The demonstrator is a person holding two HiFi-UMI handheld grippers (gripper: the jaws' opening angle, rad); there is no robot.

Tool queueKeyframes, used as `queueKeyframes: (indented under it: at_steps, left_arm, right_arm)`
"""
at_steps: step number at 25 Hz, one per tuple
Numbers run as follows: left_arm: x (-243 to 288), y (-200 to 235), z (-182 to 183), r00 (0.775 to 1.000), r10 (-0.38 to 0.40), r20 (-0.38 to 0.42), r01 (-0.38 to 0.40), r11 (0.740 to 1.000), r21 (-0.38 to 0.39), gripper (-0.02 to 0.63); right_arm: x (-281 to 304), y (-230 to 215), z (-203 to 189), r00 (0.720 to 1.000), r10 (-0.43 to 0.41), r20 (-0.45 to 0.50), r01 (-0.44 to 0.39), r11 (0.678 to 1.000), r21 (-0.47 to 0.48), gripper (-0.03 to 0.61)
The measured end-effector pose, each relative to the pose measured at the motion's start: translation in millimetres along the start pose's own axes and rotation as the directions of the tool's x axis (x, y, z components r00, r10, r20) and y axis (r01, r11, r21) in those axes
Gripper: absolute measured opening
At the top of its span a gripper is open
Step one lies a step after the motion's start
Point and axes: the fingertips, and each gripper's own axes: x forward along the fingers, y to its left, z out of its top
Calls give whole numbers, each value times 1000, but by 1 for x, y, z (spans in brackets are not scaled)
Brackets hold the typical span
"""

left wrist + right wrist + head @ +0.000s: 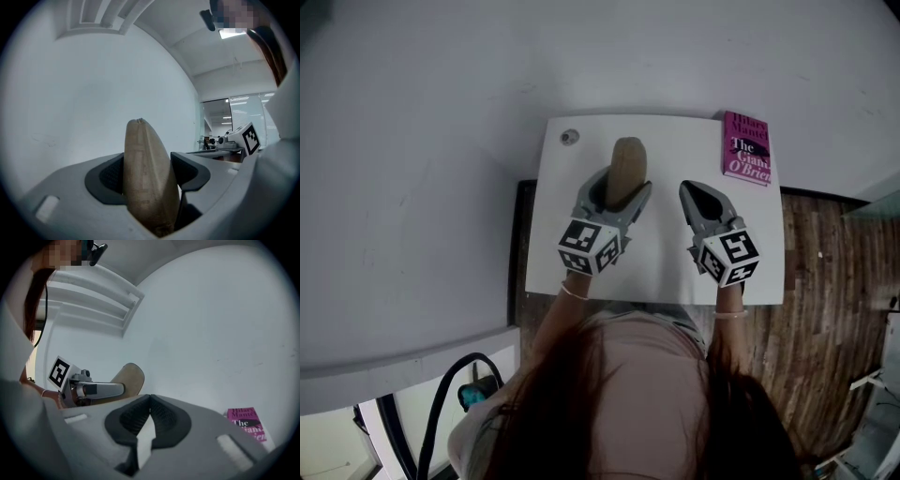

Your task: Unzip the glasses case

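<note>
The pink book (746, 148) cover reads, apparently, "Hilary Mantel, The Giant O'Brien".

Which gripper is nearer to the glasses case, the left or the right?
Left. The left gripper is closed on the glasses case, which stands between its jaws. The right gripper is beside the case, not touching it, jaws together and empty.

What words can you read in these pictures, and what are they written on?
"Hilary Mantel": top of the pink book cover.
"The Giant O'Brien": same cover, lower down.
Glasses case: no writing visible.
Marker cubes: black-and-white patterns only, no words.
</note>
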Motion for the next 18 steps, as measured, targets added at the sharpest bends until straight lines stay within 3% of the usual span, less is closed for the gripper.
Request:
queueKeyframes:
  at_steps: [18]
  left_arm:
    - [-46,12,4,1000,21,-7,-21,997,69,296]
  right_arm:
    - [2,43,17,993,-111,39,113,992,-58,3]
